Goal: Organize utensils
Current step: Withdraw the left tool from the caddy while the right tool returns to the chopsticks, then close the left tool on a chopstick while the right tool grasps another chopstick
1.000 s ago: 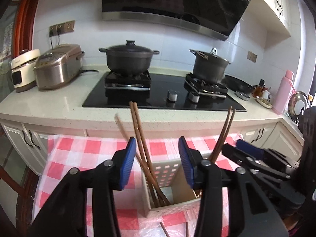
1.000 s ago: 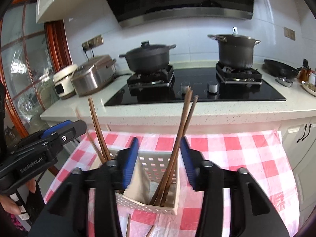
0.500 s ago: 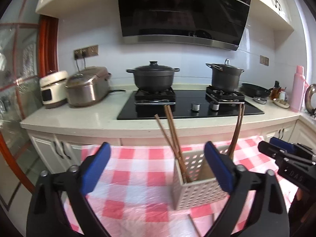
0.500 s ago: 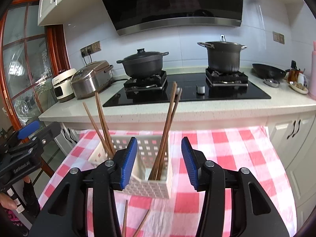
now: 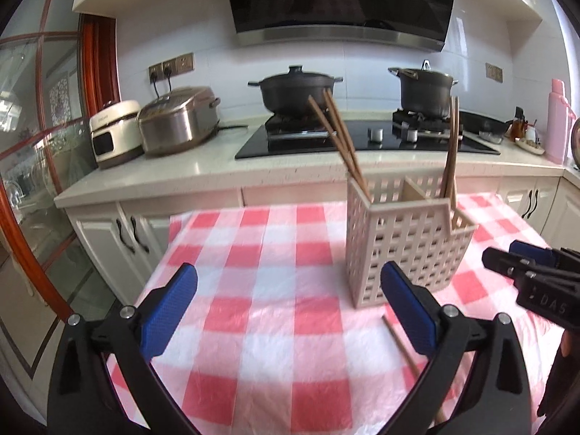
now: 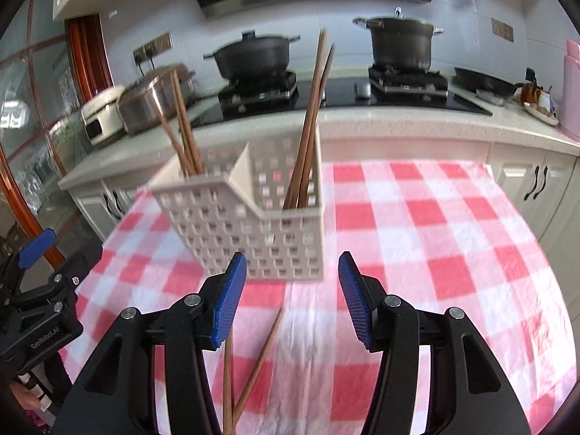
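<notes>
In the left wrist view the left gripper (image 5: 288, 291) hangs over the red and white checked cloth of the table (image 5: 253, 253) with its blue pads spread wide and nothing between them; its jaws have just been opening. The beige perforated utensil holder (image 5: 402, 243) stands upright on the cloth ahead and to the right of that gripper, split by a partition: one pair of brown chopsticks (image 5: 339, 137) leans left out of the left compartment, and another pair (image 5: 451, 145) stands almost upright in the right one. A loose chopstick (image 5: 402, 348) lies on the cloth beside the right pad, and the right gripper (image 5: 514, 261) enters from the right edge. In the right wrist view the right gripper (image 6: 293, 290) sits just in front of the holder (image 6: 239, 217), its jaws partly apart, having just been opening, and empty. Two loose chopsticks (image 6: 250, 362) lie crossed on the cloth between and below its pads. The left gripper (image 6: 36, 253) shows at the left edge, with fingers of a hand (image 6: 25, 398) under it.
</notes>
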The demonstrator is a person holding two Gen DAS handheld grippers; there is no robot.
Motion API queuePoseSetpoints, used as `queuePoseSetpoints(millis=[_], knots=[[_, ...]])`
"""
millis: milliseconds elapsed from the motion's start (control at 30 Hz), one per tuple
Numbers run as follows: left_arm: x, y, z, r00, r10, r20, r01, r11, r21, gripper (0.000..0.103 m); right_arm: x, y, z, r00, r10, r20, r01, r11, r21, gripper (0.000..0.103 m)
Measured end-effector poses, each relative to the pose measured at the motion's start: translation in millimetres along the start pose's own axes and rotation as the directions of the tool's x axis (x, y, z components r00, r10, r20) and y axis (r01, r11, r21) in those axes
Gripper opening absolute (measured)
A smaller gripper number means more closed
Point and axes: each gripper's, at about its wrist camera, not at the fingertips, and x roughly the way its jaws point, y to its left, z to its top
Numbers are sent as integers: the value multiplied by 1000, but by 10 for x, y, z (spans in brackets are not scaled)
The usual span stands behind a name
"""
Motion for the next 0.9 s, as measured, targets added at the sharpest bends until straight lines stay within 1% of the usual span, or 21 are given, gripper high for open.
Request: queuePoseSetpoints(millis=[200,367,567,633,767,900], knots=[[29,49,-236,1000,23,-18,-23,1000,2,98,223,183,-296,996,-8,-86,6,1000,-24,50],[-1,163,-387,998,49,-25,-50,999,-11,98,363,358,-448,991,6,-137,-15,998,-68,42],[-93,308,-479,996,88,-12,-88,996,-6,98,546,546,-477,980,8,-198,-33,992,-124,35],[-110,393,-502,995,98,-14,-98,995,-19,98,624,604,-481,975,7,-224,-41,988,-146,32],[-125,508,-526,994,103,-28,-104,994,-47,98,747,694,-499,963,-8,-269,-43,982,-183,27],[-106,519,-576,994,100,-45,-102,994,-42,98,841,753,-538,954,-30,-298,-35,977,-209,23]])
